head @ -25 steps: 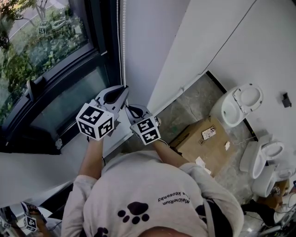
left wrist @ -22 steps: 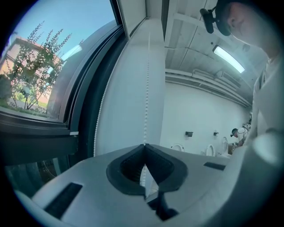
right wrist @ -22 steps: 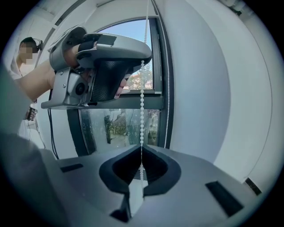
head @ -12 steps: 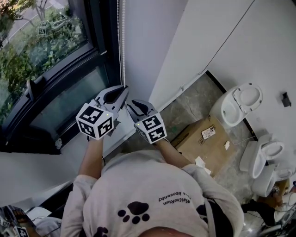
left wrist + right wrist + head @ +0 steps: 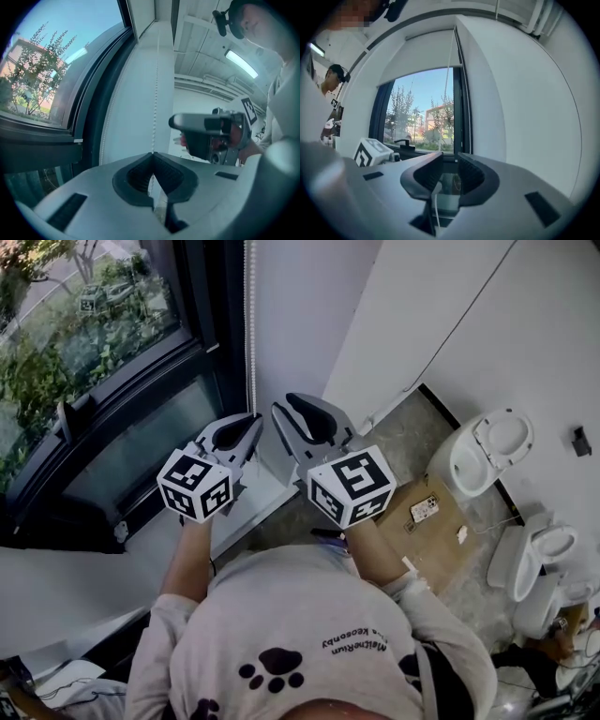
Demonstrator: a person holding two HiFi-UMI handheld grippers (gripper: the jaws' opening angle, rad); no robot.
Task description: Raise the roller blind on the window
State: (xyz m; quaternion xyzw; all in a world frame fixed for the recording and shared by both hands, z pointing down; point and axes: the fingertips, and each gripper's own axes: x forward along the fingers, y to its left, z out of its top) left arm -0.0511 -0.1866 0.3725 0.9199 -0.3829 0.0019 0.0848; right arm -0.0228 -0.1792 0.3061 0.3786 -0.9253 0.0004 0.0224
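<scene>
Two hand-held grippers (image 5: 251,420) (image 5: 289,407), one bead chain (image 5: 249,324), one cardboard box (image 5: 441,549)

Storeroom-like space: several toilets (image 5: 487,454), cardboard box (image 5: 417,532).

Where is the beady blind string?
In the head view, the bead chain hangs beside the dark window frame, running down into the shut jaws of the left gripper.

**Items hidden, cropped or unresolved**

Bead chain (image 5: 249,324): leaves the top edge at upper centre of the head view. Its lower run is hidden behind the left gripper (image 5: 251,420).
Window (image 5: 84,334): cropped by the top and left edges.
Small object (image 5: 424,509) on cardboard box (image 5: 412,542), centre right: too small to tell.
</scene>
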